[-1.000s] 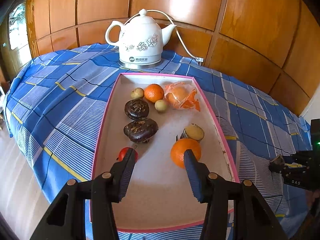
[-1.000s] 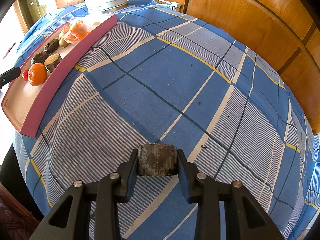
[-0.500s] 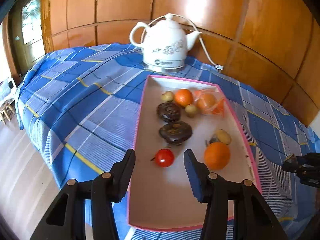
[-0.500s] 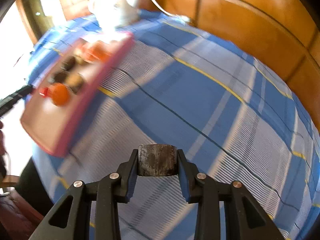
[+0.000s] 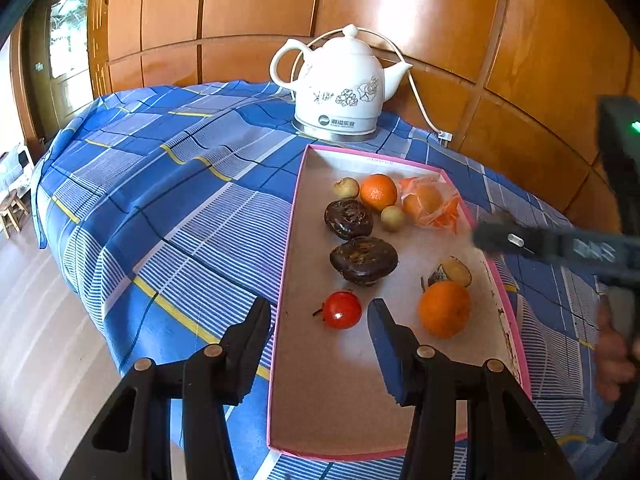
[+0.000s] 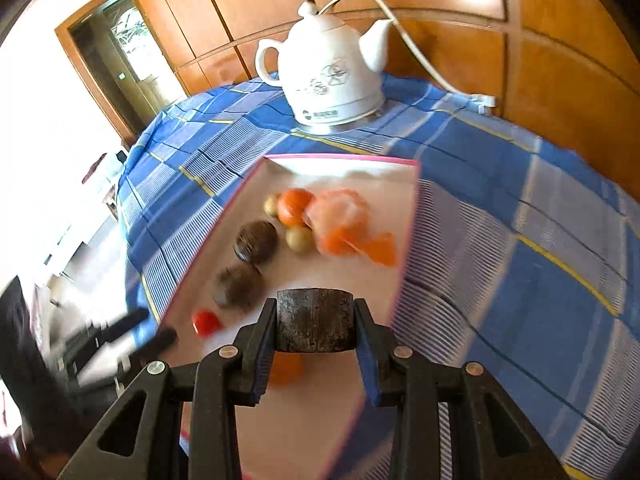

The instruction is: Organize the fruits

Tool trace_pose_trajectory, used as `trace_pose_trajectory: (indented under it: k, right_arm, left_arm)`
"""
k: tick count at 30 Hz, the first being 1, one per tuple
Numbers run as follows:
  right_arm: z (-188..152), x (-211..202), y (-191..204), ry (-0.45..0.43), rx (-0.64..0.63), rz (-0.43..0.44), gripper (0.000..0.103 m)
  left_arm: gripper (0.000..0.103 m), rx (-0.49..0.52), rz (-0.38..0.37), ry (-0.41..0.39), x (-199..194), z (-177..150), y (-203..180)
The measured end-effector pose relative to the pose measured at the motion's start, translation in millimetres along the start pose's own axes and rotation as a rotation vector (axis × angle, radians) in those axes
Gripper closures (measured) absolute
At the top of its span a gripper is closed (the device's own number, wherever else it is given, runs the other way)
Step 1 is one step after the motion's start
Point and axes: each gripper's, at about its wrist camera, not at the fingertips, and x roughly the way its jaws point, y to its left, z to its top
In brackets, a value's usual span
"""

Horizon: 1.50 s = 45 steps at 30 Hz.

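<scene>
A pink-rimmed tray [image 5: 285, 280] on the blue checked cloth holds two oranges [image 5: 444, 309], two dark brown fruits [image 5: 363, 259], a red tomato [image 5: 341, 310], small pale fruits and a bagged orange [image 5: 430, 204]. My left gripper [image 5: 320, 316] is open and empty at the tray's near left, the tomato just beyond its fingers. My right gripper [image 6: 316, 324] is shut on a dark cut fruit piece [image 6: 315, 320] and holds it above the tray [image 6: 410, 216]; it shows blurred at the right in the left wrist view [image 5: 520, 240].
A white ceramic kettle [image 5: 340, 88] with a cord stands behind the tray against the wooden wall panels. The table edge and the floor lie to the left. A cut pale fruit [image 5: 452, 272] lies by the near orange.
My right gripper has swung left from the bare cloth to above the tray, still holding the dark piece. My left gripper has drawn back and left, so the tomato shows between its fingers.
</scene>
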Motion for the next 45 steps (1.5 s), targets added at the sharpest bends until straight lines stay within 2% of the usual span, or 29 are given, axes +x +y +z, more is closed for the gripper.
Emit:
trace_pose_trajectory:
  k: [5, 9, 16, 45]
  right_arm:
    - [16.7, 39.2, 7.2, 0.048, 0.01, 0.001, 0.066]
    - [13.4, 50.1, 6.6, 0.064, 0.007, -0.014, 0.066]
    - [1.8, 40.1, 7.6, 0.052, -0.029, -0.041, 0.067]
    - [-29.8, 0.8, 22.0, -0.031, -0.019, -0.092, 0.066]
  left_arm:
    - [0.052, -0.005, -0.002, 0.005, 1.7, 0.0, 0.4]
    - [0.052, -0.006, 0.0, 0.008, 2.9, 0.0, 0.8]
    - [0.052, -0.008, 0.006, 0.014, 5.3, -1.3, 0.6]
    - [0.051, 0.023, -0.011, -0.02, -8.5, -1.8, -11.4]
